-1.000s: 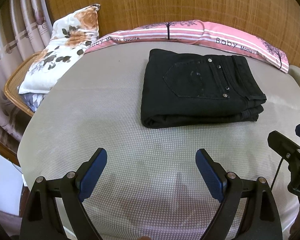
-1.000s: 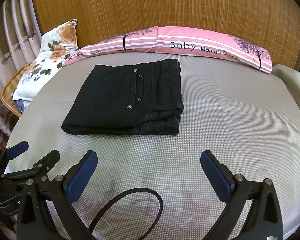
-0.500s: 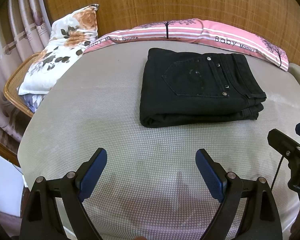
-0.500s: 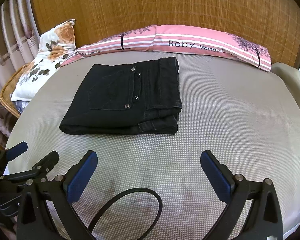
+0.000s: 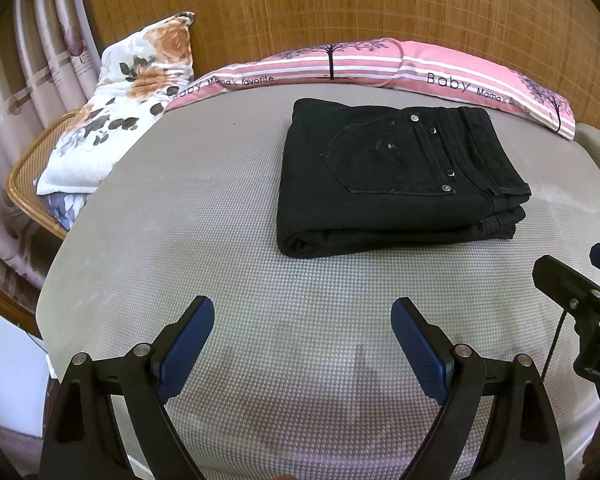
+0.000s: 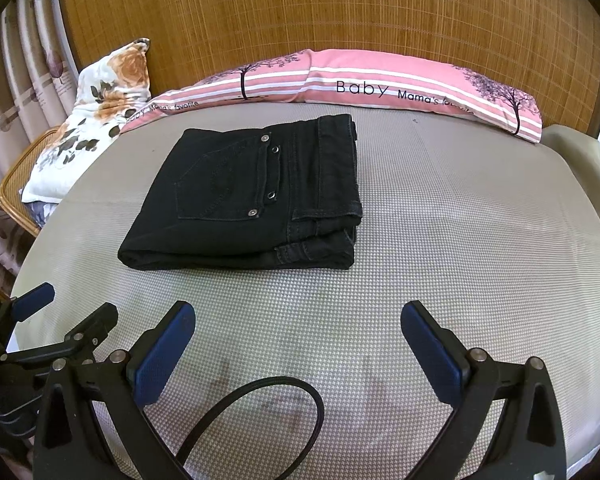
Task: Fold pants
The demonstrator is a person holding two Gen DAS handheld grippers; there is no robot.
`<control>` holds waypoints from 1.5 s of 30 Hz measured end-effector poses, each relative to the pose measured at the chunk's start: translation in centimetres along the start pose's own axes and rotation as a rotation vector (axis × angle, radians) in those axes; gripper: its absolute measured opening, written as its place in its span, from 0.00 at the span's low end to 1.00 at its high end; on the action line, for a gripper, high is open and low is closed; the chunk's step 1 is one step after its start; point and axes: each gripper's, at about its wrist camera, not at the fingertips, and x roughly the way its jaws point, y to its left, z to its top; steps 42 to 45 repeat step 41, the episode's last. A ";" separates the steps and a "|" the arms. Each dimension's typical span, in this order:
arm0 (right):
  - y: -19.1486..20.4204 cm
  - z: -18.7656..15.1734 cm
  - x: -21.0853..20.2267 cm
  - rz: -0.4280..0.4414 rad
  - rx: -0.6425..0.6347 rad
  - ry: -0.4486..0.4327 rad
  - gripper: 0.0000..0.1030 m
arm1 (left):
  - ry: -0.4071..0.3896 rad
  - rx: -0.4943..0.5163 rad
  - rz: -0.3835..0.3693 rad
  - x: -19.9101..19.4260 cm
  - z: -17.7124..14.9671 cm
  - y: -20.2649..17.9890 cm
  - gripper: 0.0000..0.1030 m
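Note:
Black pants (image 5: pixel 396 176) lie folded in a compact rectangle on the grey bed surface (image 5: pixel 220 240), back pocket up; they also show in the right wrist view (image 6: pixel 252 200). My left gripper (image 5: pixel 302 312) is open and empty, held back from the pants near the front edge. My right gripper (image 6: pixel 298 316) is open and empty, also short of the pants. The right gripper shows at the right edge of the left wrist view (image 5: pixel 580 300), and the left gripper at the lower left of the right wrist view (image 6: pixel 40 328).
A long pink pillow (image 6: pixel 360 80) lies along the woven headboard (image 6: pixel 300 8). A floral pillow (image 5: pixel 128 100) leans at the back left over a rattan chair (image 5: pixel 24 172). A black cable (image 6: pixel 268 412) loops under my right gripper. Curtains hang at the left.
Both views shifted very slightly; the pants sit a touch higher in the right wrist view. Both grippers stay open and the pants have not moved.

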 end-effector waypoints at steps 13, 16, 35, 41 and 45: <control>-0.2 0.0 0.1 -0.006 0.003 0.005 0.99 | 0.000 0.001 0.001 0.0 0.0 -0.1 0.87; -0.2 -0.1 0.1 -0.006 0.006 0.006 0.99 | 0.001 0.001 -0.001 0.0 0.0 -0.1 0.87; -0.4 -0.1 0.3 -0.012 0.017 0.009 0.99 | 0.006 0.011 -0.009 0.4 0.1 -0.1 0.87; -0.5 0.0 0.2 -0.012 0.018 0.010 0.99 | 0.011 0.010 -0.018 0.3 0.2 0.0 0.87; -0.5 0.0 0.2 -0.012 0.018 0.010 0.99 | 0.011 0.010 -0.018 0.3 0.2 0.0 0.87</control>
